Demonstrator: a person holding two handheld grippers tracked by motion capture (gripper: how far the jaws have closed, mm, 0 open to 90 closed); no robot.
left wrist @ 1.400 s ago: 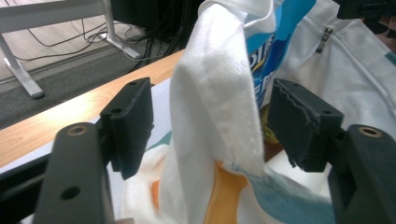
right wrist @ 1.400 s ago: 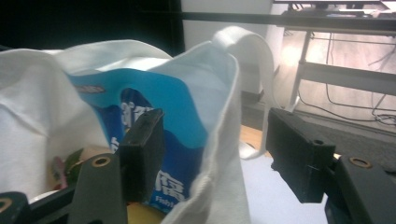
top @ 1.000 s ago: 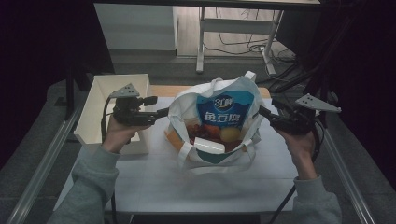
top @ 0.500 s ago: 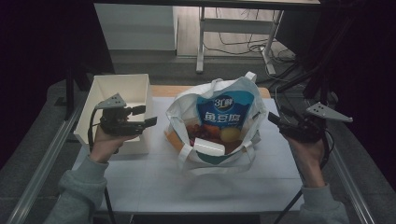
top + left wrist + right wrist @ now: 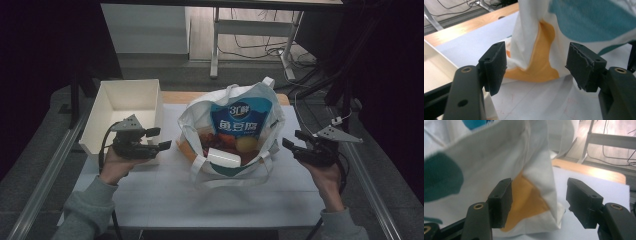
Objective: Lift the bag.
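Note:
A white shopping bag [image 5: 235, 127] with a blue label stands open mid-table. Inside it lie red and orange items, a yellowish fruit [image 5: 243, 144] and a white box [image 5: 223, 157]. My left gripper [image 5: 159, 138] hovers open a short way left of the bag, touching nothing. My right gripper [image 5: 294, 139] is open just right of it, also apart. In the left gripper view, the jaws [image 5: 536, 65] frame the bag's orange corner patch [image 5: 541, 62] farther off. The right gripper [image 5: 539, 197] faces the bag's other side [image 5: 486, 157], its jaws spread with nothing in them.
An empty white tray [image 5: 127, 112] sits at the table's back left, just beyond my left hand. A white sheet [image 5: 200, 200] covers the table, with a wooden strip [image 5: 175, 96] at the far edge. Metal rails run along both sides.
Both grippers have drawn outward from the bag's sides and back toward the person. The bag stands where it was.

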